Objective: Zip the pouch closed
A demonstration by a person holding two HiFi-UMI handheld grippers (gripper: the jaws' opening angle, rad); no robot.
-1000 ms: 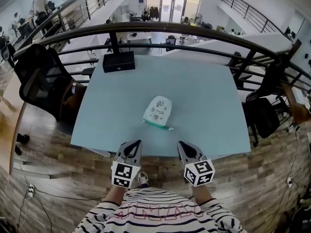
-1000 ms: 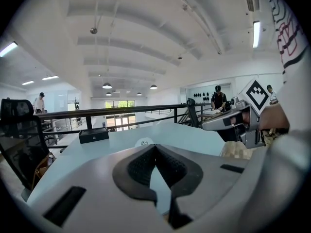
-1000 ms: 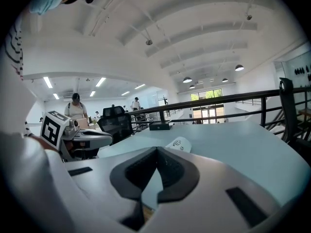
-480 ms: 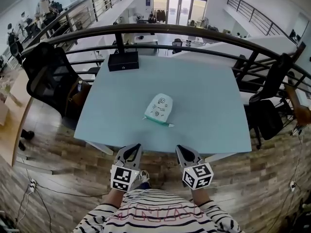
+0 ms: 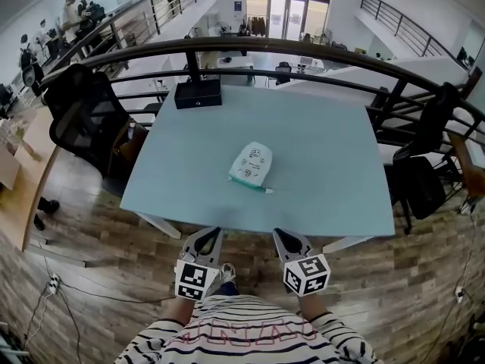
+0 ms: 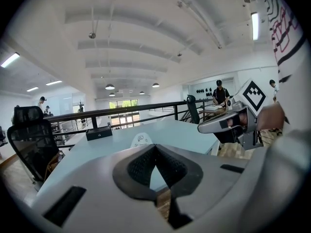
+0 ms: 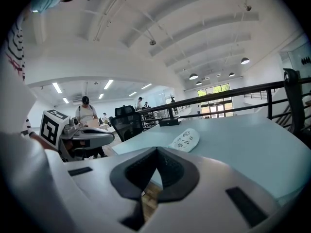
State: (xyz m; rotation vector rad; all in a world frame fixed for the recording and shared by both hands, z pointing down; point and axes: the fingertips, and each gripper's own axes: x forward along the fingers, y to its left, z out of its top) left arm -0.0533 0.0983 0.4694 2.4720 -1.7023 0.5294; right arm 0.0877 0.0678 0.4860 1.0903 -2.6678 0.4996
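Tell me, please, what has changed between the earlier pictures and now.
Both shut and empty, the left gripper and right gripper have drawn back slightly: their tips overlapped the near edge of the table and now barely reach it. Nothing was taken or let go. The pouch and black box lie where they were.

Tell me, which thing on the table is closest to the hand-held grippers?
The white pouch with the green edge. The black box sits much farther away, at the far edge of the table.
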